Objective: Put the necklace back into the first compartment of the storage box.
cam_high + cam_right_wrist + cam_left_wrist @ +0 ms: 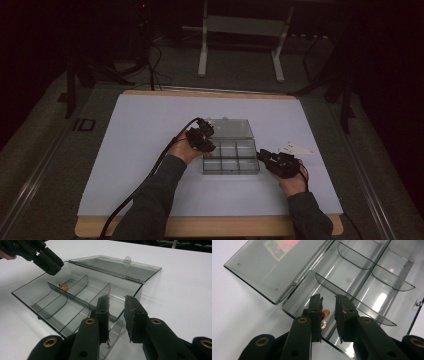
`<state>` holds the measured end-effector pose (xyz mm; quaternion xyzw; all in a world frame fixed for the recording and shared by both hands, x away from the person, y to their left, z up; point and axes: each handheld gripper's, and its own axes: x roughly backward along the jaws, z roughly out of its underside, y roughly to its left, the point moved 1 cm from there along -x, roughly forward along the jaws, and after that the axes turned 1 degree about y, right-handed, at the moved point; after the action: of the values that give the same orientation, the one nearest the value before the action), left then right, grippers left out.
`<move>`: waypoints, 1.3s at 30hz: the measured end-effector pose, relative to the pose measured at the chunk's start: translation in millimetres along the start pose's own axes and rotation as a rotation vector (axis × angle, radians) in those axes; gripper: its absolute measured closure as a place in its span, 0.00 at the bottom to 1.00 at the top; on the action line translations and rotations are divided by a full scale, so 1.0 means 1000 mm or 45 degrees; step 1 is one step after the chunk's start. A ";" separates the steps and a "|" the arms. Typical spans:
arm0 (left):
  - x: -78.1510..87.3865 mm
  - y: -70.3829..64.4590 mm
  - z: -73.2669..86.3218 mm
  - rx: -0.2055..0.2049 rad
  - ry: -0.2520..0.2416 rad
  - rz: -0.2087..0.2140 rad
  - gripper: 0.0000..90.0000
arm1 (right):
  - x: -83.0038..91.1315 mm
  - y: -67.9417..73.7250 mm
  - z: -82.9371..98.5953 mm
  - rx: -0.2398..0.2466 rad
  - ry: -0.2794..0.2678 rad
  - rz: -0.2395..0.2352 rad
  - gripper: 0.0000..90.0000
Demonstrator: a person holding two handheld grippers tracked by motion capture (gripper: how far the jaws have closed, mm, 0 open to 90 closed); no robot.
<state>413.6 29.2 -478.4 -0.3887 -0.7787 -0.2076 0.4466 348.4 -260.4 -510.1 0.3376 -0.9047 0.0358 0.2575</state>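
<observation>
Here the clear compartment box (231, 157) sits near the middle of the white tabletop (140, 150), its lid (229, 127) swung open and lying flat toward 12 o'clock. In the high view the left gripper (206, 146) hangs over the box's corner at about 10 o'clock, while the right gripper (263, 157) sits just beside the box's edge at 3 o'clock. In the left gripper view the jaws are spread, nothing pinched between them, and a small cluster of gold-coloured pieces (325, 317) lies in the compartment below, peeking out beside the left-hand jaw; whether that jaw touches them cannot be told. In the right gripper view the same gold bits (63, 286) lie in a far compartment at about 10 o'clock, just under the tip of the left gripper (51, 266). The right gripper (116, 315) is also spread, its jaws straddling the near wall of the box (75, 297) without clamping anything. A small white card (295, 148) lies on the tabletop at 3 o'clock, just beyond the right gripper.
</observation>
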 end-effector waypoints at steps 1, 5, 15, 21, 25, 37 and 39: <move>0.000 0.000 0.000 0.000 0.000 0.000 0.83 | 0.000 0.000 0.000 0.000 0.000 0.000 0.82; 0.003 -0.001 0.001 0.005 -0.044 -0.016 0.82 | 0.001 0.000 0.000 -0.001 -0.002 0.001 0.82; 0.015 -0.006 0.015 0.050 -0.198 -0.041 0.77 | 0.002 -0.001 0.000 -0.003 -0.002 0.005 0.82; 0.019 -0.007 0.026 0.077 -0.243 -0.048 0.74 | 0.002 0.000 0.000 0.000 -0.001 0.006 0.82; 0.021 -0.007 0.034 0.093 -0.258 -0.057 0.72 | 0.002 0.000 0.000 0.002 -0.001 0.008 0.82; 0.039 -0.011 0.069 0.204 -0.368 -0.085 0.68 | 0.002 0.000 0.000 -0.002 0.008 0.012 0.82; 0.040 -0.012 0.075 0.210 -0.377 -0.088 0.67 | 0.002 0.000 0.000 -0.004 0.008 0.015 0.82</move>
<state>352.5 88.9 -482.0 -0.3500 -0.8633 -0.0988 0.3499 346.9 -262.2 -509.3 0.3316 -0.9059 0.0369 0.2607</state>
